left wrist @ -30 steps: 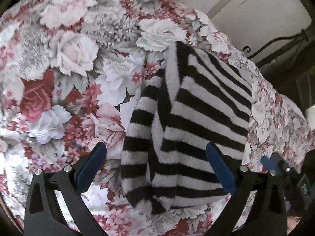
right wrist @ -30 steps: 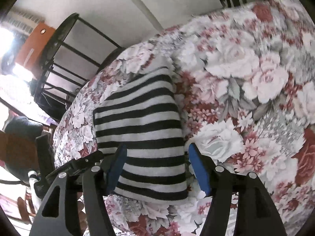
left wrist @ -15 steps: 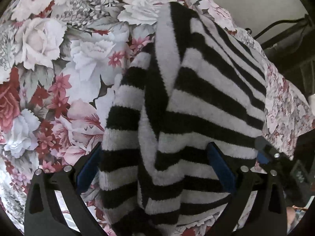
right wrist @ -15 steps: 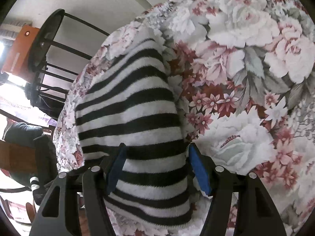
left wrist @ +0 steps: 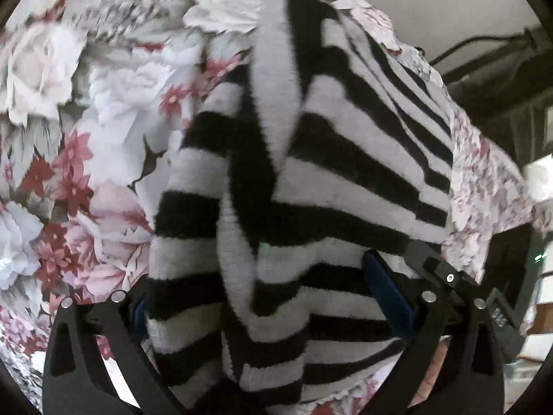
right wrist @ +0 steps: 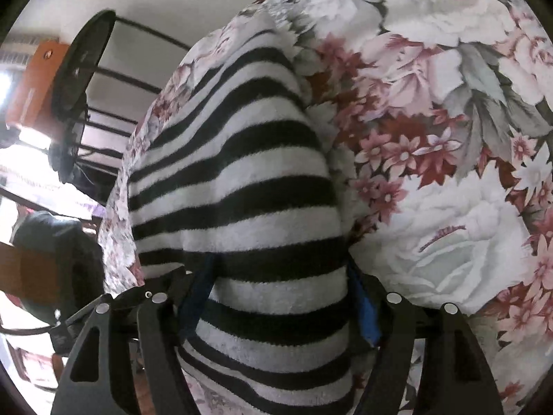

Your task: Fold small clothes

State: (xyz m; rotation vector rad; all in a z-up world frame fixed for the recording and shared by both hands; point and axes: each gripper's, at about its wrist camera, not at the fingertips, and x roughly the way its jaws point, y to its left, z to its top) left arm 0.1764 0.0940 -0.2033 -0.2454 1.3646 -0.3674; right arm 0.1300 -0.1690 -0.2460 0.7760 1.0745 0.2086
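A fuzzy black-and-white striped garment (left wrist: 311,180) lies folded lengthwise on the floral tablecloth (left wrist: 103,103), with a folded strip running down its middle. My left gripper (left wrist: 262,307) is open and straddles the garment's near end, with cloth filling the gap between its blue pads (left wrist: 387,297). In the right wrist view the same garment (right wrist: 235,186) bulges between the fingers of my right gripper (right wrist: 280,304). Its jaws are opening around the cloth, and the blue pads (right wrist: 364,314) sit at the cloth's two sides. The near hem is hidden under both grippers.
The tablecloth's edge (left wrist: 484,186) drops off just beyond the garment's right side. A black metal rack (right wrist: 86,79) with an orange box (right wrist: 31,79) stands past the table. Floral cloth (right wrist: 449,138) spreads wide on the garment's other side.
Both grippers have sunk toward the table and now straddle the garment, which fills both views. The right jaws stand slightly wider.
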